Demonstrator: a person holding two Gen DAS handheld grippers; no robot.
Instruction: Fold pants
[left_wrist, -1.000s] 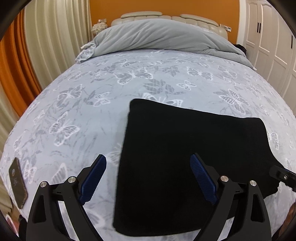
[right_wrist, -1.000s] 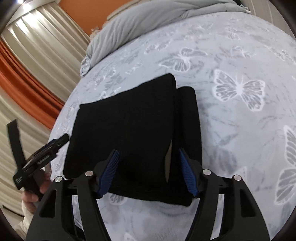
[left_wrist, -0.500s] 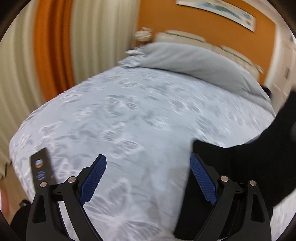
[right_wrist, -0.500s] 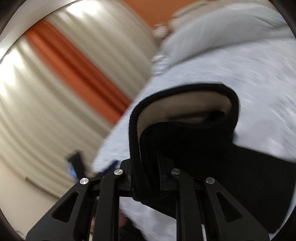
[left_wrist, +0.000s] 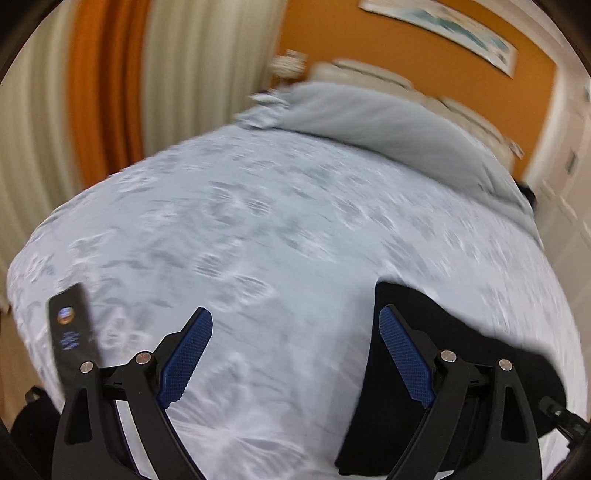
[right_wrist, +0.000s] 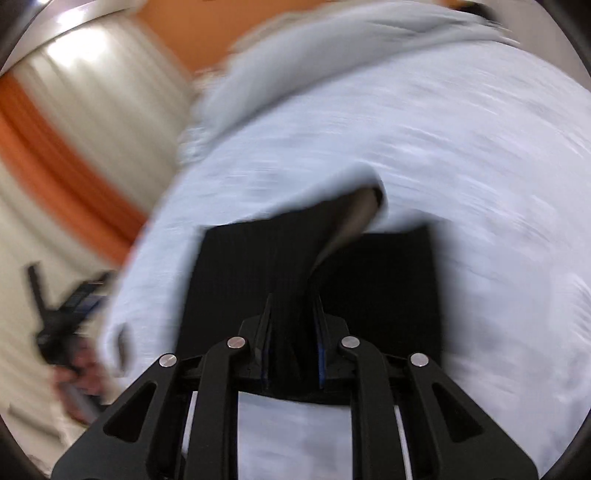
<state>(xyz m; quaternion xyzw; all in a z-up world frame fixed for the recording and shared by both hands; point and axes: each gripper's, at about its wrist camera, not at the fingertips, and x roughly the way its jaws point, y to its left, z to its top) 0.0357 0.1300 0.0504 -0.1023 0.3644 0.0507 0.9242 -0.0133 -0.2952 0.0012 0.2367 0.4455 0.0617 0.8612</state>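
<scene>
The black pants (right_wrist: 391, 280) lie folded on the butterfly-print bed cover. My right gripper (right_wrist: 293, 325) is shut on a raised black fold of the pants, and a tan lining (right_wrist: 354, 218) shows at the far end of that fold. In the left wrist view the pants (left_wrist: 461, 376) lie at the lower right, partly behind my right finger. My left gripper (left_wrist: 295, 354) is open and empty above the bare cover, left of the pants. Both views are blurred by motion.
A dark phone (left_wrist: 72, 332) lies near the bed's left edge. A grey duvet (left_wrist: 388, 118) is heaped at the headboard. Curtains (left_wrist: 103, 92) hang on the left and white wardrobe doors (left_wrist: 569, 184) stand on the right. The left gripper and hand (right_wrist: 70, 332) show at the left.
My right gripper closed on an edge of the pants and lifted it, and now holds the fold lower over the folded pile. My left gripper swung left off the pants, still open.
</scene>
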